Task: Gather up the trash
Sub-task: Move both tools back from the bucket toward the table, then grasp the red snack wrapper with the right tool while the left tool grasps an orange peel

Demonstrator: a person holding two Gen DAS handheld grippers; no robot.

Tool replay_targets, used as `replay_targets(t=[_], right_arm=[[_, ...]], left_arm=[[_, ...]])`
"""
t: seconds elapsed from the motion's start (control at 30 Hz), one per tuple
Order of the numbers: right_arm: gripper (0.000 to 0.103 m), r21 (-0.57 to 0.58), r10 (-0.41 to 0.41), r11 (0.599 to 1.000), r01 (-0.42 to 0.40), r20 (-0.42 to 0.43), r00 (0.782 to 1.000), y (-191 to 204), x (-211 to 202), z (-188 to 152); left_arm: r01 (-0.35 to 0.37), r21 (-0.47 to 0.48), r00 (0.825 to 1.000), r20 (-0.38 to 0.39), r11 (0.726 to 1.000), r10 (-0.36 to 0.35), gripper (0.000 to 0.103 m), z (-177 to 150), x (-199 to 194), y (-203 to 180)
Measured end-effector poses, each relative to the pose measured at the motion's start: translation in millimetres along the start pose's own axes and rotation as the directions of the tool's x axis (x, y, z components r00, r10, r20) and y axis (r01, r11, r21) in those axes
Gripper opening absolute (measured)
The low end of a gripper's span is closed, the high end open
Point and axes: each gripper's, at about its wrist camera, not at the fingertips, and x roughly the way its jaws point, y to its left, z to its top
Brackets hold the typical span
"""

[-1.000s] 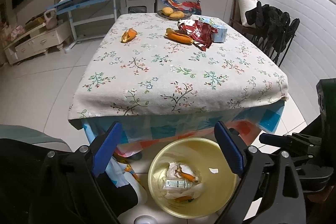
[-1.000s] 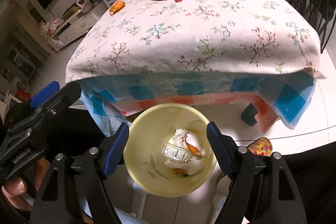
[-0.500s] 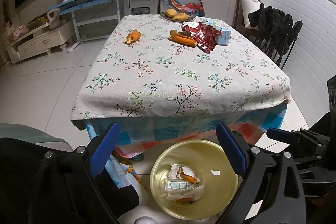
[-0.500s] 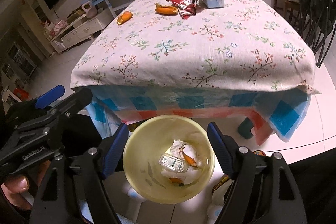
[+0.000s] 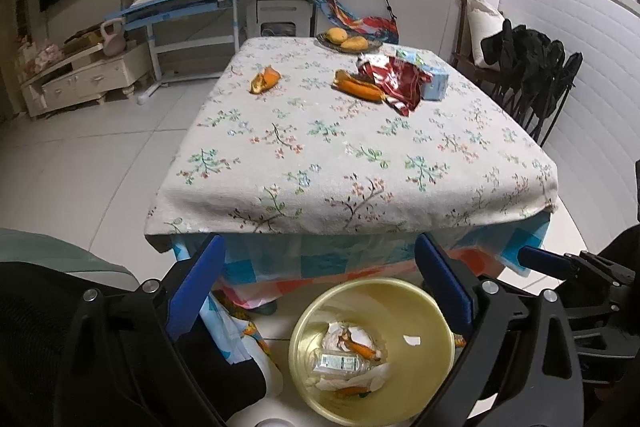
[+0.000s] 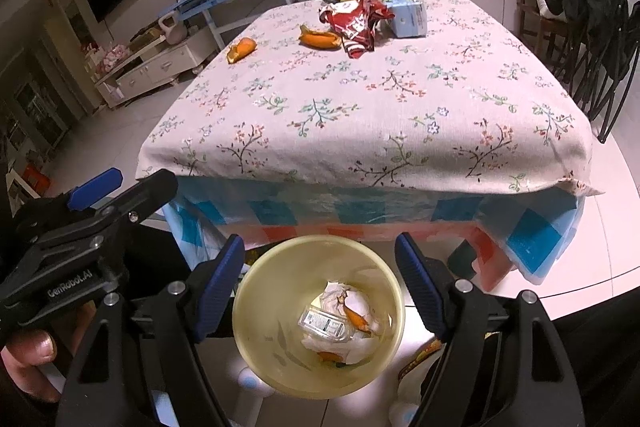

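A yellow bin (image 5: 420,307) (image 6: 280,267) stands on the floor before the table, holding tissue, a plastic bottle and orange peel. On the far part of the floral tablecloth (image 5: 360,155) lie a small orange peel (image 5: 265,79) (image 6: 241,49), a larger peel (image 5: 358,87) (image 6: 320,37) and a red wrapper (image 5: 394,79) (image 6: 356,21). My left gripper (image 5: 320,263) and right gripper (image 6: 320,255) are both open and empty, held above the bin near the table's front edge.
A light blue carton (image 5: 434,77) (image 6: 408,13) and a plate of fruit (image 5: 348,41) stand at the table's far end. Black chairs (image 5: 532,79) stand to the right. A blue desk (image 5: 180,11) and low cabinet (image 5: 80,79) stand at left.
Both grippers have risen and tilted up; the table top shows fuller and the bin sits lower in both views. Both stay open and empty.
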Motion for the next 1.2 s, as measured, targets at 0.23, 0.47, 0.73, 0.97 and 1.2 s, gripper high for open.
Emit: replay_targets(t=[0.23,0.47,0.73,0.97,1.2], right_arm=[[0.075,0.025,0.002,1.000,-0.003,0.040,0.999,-5.0,-5.7,10.9],[0.075,0.022,0.004,1.000,-0.005,0.072,0.997,-5.3,-4.6,26.5],[0.075,0.010,0.002,1.000,-0.002,0.073,0.997,-11.4,4.9,42.0],[0.075,0.004,0.007,1.000,-0.008,0.092,0.996,-14.3,7.9,53.4],[0.075,-0.007,0.017,1.000,-0.017,0.084,0.996,-16.2,20.2,71.0]], left_arm=[[0.014,-0.035,1.000,0.024,0.999,-0.013,0.093,19.2,0.9,7.8],[-0.008,-0.046,0.999,0.039,0.999,0.009,0.093,41.9,9.5,19.7],[-0.028,-0.102,0.999,0.041,0.994,0.032,0.093,65.4,25.6,41.3],[-0.038,-0.118,0.999,0.024,0.992,0.041,0.093,80.8,43.0,48.0],[-0.045,-0.097,0.999,0.015,0.994,0.046,0.093,99.6,64.1,46.6]])
